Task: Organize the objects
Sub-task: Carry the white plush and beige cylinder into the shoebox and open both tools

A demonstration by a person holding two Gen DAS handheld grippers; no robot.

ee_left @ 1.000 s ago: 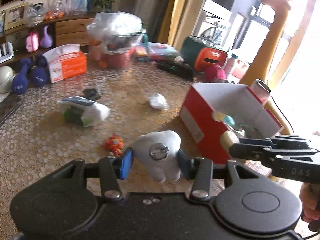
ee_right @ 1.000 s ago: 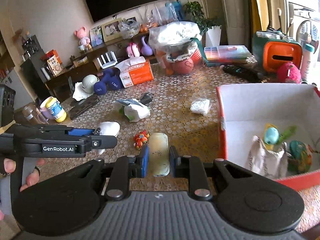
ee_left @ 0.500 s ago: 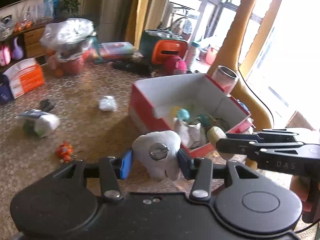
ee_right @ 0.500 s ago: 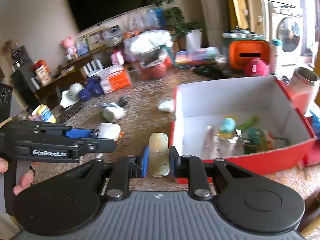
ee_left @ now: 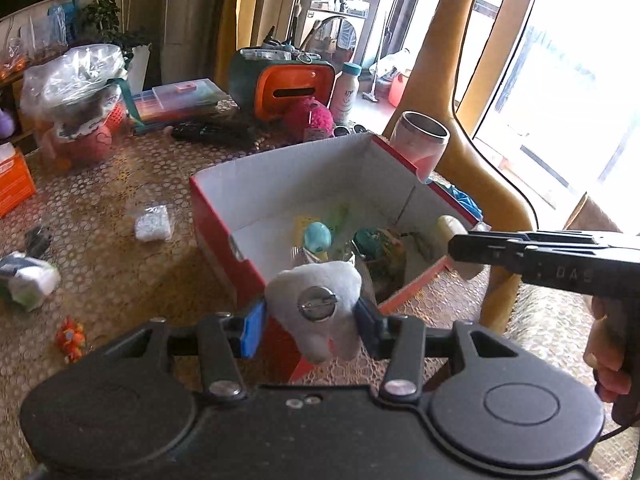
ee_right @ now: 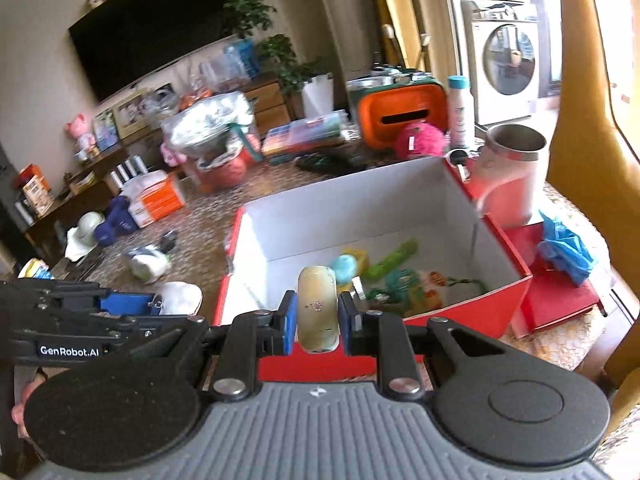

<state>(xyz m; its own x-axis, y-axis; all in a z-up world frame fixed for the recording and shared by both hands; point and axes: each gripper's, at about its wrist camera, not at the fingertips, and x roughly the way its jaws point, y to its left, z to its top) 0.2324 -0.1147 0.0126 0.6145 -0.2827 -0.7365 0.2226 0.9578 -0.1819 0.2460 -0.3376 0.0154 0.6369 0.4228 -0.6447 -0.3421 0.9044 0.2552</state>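
My left gripper (ee_left: 309, 322) is shut on a white tooth-shaped plush badge (ee_left: 316, 306) and holds it above the near corner of the red box (ee_left: 224, 236). My right gripper (ee_right: 316, 318) is shut on a cream oval mouse-like object (ee_right: 317, 304), over the box's near wall (ee_right: 320, 364). The box is white inside and holds several small toys (ee_right: 384, 276). In the left wrist view the right gripper (ee_left: 460, 248) shows at the right with the cream object (ee_left: 450, 224). In the right wrist view the left gripper (ee_right: 156, 304) shows at the left with the badge (ee_right: 180, 298).
On the patterned table lie a small clear bag (ee_left: 152, 224), a white-green bundle (ee_left: 30, 280), an orange toy (ee_left: 70, 338), an orange tissue box (ee_right: 158, 198) and a bagged basket (ee_left: 78, 108). A metal cup (ee_right: 512, 172) stands behind the box. A yellow chair (ee_left: 460, 128) is at the right.
Both grippers have moved right and forward toward the red box, each still holding its object. The box now fills the middle of both views.
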